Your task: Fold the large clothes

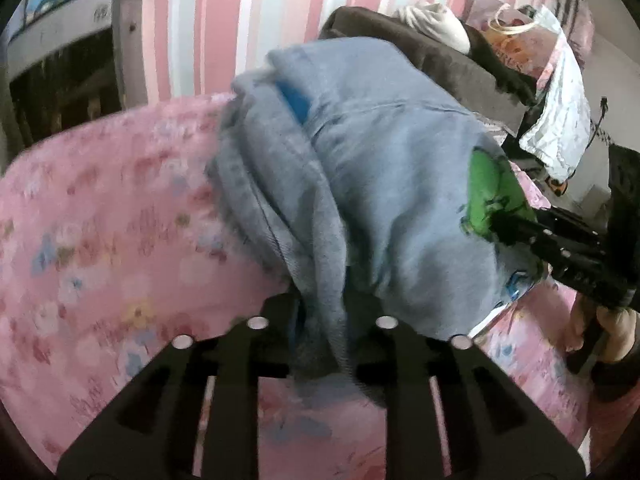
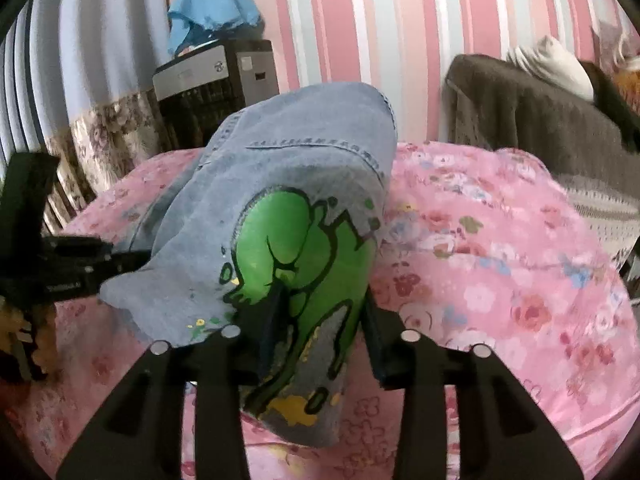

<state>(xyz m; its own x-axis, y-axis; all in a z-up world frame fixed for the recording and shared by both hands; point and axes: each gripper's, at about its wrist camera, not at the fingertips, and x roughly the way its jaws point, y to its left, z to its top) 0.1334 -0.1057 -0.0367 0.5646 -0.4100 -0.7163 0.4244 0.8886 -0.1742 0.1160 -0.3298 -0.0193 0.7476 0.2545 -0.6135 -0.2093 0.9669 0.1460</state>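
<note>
The denim garment (image 2: 288, 184) hangs bunched above the pink floral bed (image 2: 500, 264). The left hand-held gripper (image 1: 320, 320) pinches a grey fold, and the right hand-held gripper (image 2: 316, 332) clamps the edge with the green patch (image 2: 288, 248).

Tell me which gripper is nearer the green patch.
Right. The right gripper is clamped on the green patch itself; the left gripper holds the plain denim beside it.

- The left gripper (image 1: 320, 312) has its black jaws closed on a bunched fold of the light blue denim garment (image 1: 372, 168).
- The garment hangs over a pink floral bedspread (image 1: 100, 220).
- The right gripper (image 1: 516, 228) bites the garment's green printed patch (image 1: 492, 192).
</note>
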